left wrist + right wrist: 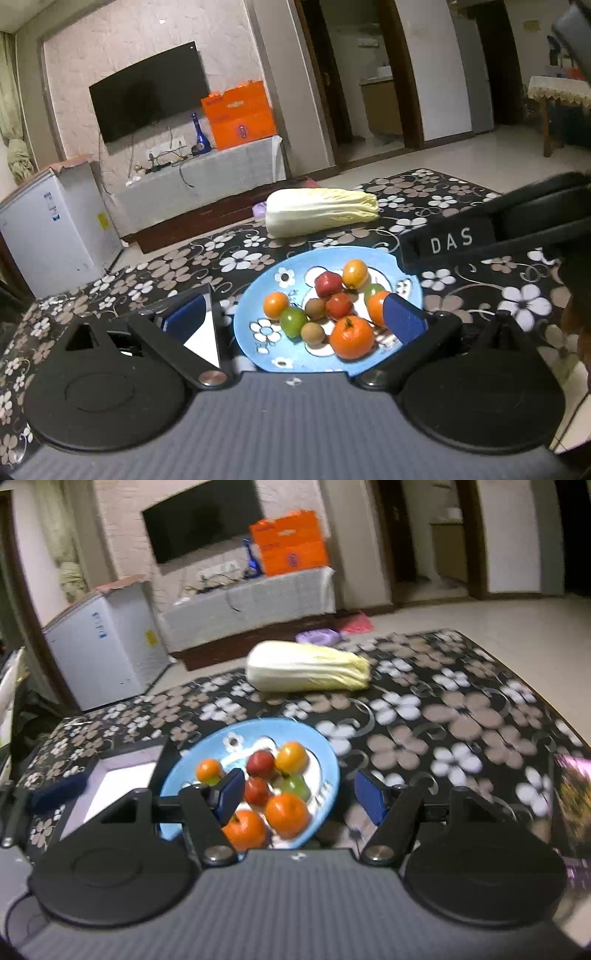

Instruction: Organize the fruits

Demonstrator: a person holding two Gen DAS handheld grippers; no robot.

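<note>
Two grippers hang over our flowered table [461, 192], the left gripper [295, 317] spread wide, the right gripper [299, 797] partly apart, neither holding anything. We see the fruits [325, 310] heaped on a blue plate [255, 295], a cabbage [321, 210] lying beyond it.

I see my left gripper [295, 314] spread wide over the blue plate [255, 354] of fruits [325, 310], nothing held; cabbage [321, 210] lies beyond on floral tablecloth [480, 295].

Bare tablecloth [461, 716] lies open right of the fruit-laden plate [328, 760]; cabbage [306, 666] blocks behind
</note>
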